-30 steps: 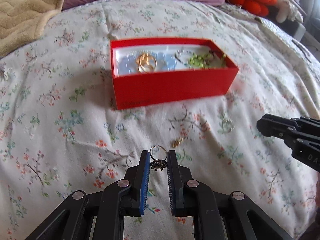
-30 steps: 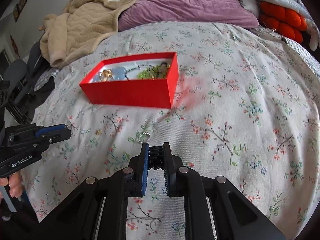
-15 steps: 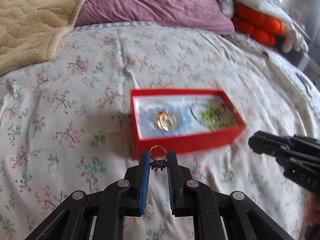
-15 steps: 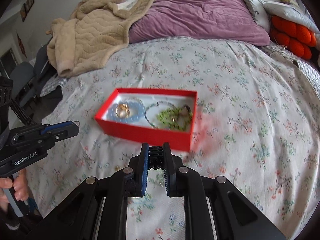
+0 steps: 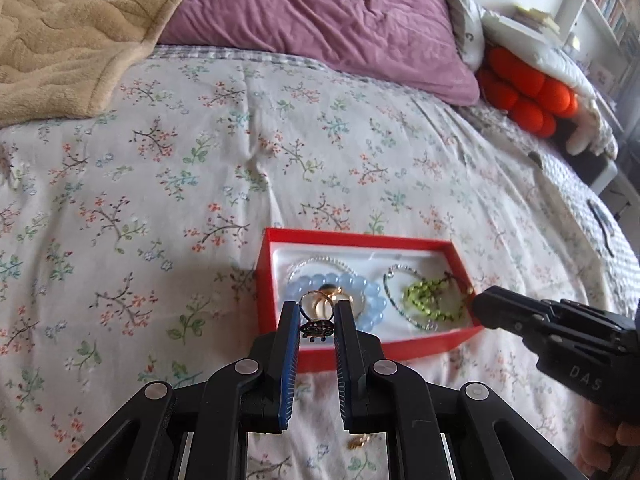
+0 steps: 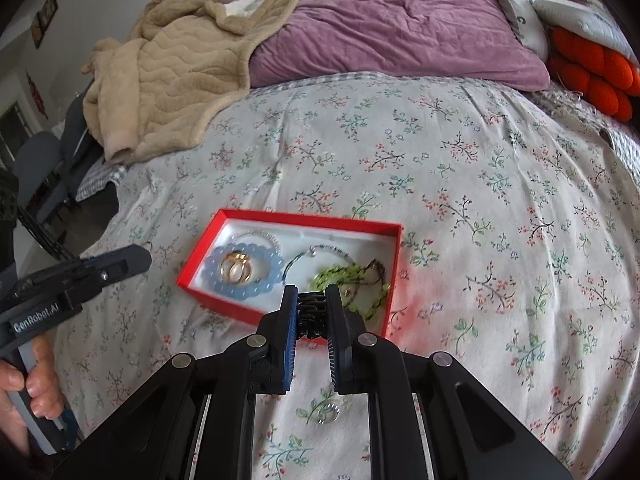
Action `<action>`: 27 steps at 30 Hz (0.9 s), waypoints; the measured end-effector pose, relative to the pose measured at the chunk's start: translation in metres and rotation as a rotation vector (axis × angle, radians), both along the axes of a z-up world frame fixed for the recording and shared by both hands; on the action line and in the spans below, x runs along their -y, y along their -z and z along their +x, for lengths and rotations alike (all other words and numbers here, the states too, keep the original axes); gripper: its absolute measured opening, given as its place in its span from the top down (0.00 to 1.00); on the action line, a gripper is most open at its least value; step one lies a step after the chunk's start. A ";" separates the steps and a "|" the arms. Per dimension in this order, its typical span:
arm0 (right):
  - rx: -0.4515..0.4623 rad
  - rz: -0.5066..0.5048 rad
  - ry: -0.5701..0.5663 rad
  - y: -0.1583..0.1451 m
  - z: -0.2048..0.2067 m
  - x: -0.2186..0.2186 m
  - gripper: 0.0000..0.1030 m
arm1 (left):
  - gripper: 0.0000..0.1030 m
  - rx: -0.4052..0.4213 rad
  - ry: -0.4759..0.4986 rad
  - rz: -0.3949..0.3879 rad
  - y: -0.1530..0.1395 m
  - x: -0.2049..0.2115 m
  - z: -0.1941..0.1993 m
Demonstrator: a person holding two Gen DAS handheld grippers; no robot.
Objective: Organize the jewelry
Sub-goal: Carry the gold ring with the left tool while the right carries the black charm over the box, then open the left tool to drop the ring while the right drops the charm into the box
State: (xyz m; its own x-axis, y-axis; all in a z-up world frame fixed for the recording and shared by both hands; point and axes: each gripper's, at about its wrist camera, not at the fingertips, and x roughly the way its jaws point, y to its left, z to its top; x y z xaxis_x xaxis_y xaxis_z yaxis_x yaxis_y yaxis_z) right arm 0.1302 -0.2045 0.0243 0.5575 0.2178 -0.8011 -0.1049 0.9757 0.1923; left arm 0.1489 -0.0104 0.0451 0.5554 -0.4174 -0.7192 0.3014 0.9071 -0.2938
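A red box (image 5: 360,354) (image 6: 224,300) lies open on the floral bedspread, holding a blue bead bracelet (image 5: 372,300) (image 6: 260,284), gold rings (image 6: 238,268) and a green bead bracelet (image 5: 430,300) (image 6: 344,276). My left gripper (image 5: 317,322) is shut on a ring with a dark ornate top (image 5: 317,328), held above the box's near left part. My right gripper (image 6: 313,304) is shut on a dark ridged piece (image 6: 313,314), above the box's near wall. Each gripper shows in the other's view: the right (image 5: 532,320), the left (image 6: 100,268).
A small gold piece (image 5: 357,442) and a silver ring (image 6: 328,414) lie on the bedspread near me. A tan blanket (image 6: 172,76), a purple pillow (image 6: 392,28) and orange cushions (image 5: 528,96) are at the head of the bed.
Both grippers have risen and moved forward toward the red box, which now sits just under the fingertips. Each still holds its piece.
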 end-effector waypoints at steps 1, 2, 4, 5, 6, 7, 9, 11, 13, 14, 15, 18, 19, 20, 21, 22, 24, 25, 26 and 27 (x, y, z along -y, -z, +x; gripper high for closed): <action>-0.005 0.015 0.006 -0.001 0.004 0.003 0.86 | 0.89 -0.008 0.000 -0.008 0.002 0.002 0.004; -0.008 0.034 0.009 -0.003 0.007 0.005 0.86 | 0.89 -0.014 0.001 -0.010 0.004 0.004 0.007; -0.012 0.056 0.004 -0.005 0.012 0.006 0.86 | 0.89 -0.024 0.006 -0.012 0.007 0.010 0.010; -0.015 0.062 -0.003 -0.005 0.014 0.005 0.86 | 0.89 -0.029 0.012 -0.013 0.009 0.014 0.012; -0.023 0.064 -0.012 -0.005 0.016 0.003 0.86 | 0.89 -0.032 0.017 -0.012 0.010 0.017 0.012; -0.034 0.060 -0.019 -0.003 0.018 0.000 0.86 | 0.89 -0.037 0.025 -0.006 0.012 0.022 0.013; -0.050 0.047 -0.027 0.001 0.020 -0.005 0.86 | 0.89 -0.048 0.037 0.009 0.016 0.029 0.014; -0.068 0.047 -0.030 0.006 0.022 -0.007 0.86 | 0.89 -0.069 0.051 0.023 0.023 0.038 0.016; -0.089 0.056 -0.023 0.013 0.024 -0.007 0.86 | 0.89 -0.081 0.060 0.039 0.029 0.045 0.017; -0.098 0.058 -0.017 0.016 0.024 -0.006 0.86 | 0.89 -0.085 0.064 0.045 0.031 0.046 0.016; -0.108 0.059 -0.011 0.019 0.025 -0.005 0.86 | 0.89 -0.090 0.068 0.052 0.032 0.048 0.017; -0.126 0.066 0.003 0.024 0.026 -0.001 0.86 | 0.89 -0.106 0.075 0.063 0.036 0.051 0.018; -0.129 0.068 0.006 0.025 0.026 0.001 0.86 | 0.89 -0.110 0.075 0.061 0.037 0.051 0.018; -0.130 0.067 0.007 0.026 0.026 0.002 0.86 | 0.88 -0.112 0.074 0.060 0.038 0.050 0.018; -0.131 0.066 0.007 0.026 0.026 0.002 0.86 | 0.88 -0.111 0.073 0.061 0.037 0.050 0.018; -0.132 0.062 0.008 0.026 0.026 0.003 0.86 | 0.88 -0.109 0.075 0.064 0.037 0.050 0.018; -0.133 0.058 0.011 0.026 0.026 0.003 0.86 | 0.88 -0.097 0.076 0.071 0.036 0.051 0.017; -0.134 0.058 0.013 0.026 0.026 0.004 0.86 | 0.88 -0.095 0.076 0.074 0.037 0.051 0.017; -0.133 0.058 0.017 0.026 0.026 0.005 0.86 | 0.87 -0.098 0.076 0.079 0.037 0.052 0.017; -0.130 0.060 0.024 0.026 0.026 0.006 0.85 | 0.85 -0.102 0.075 0.082 0.038 0.052 0.017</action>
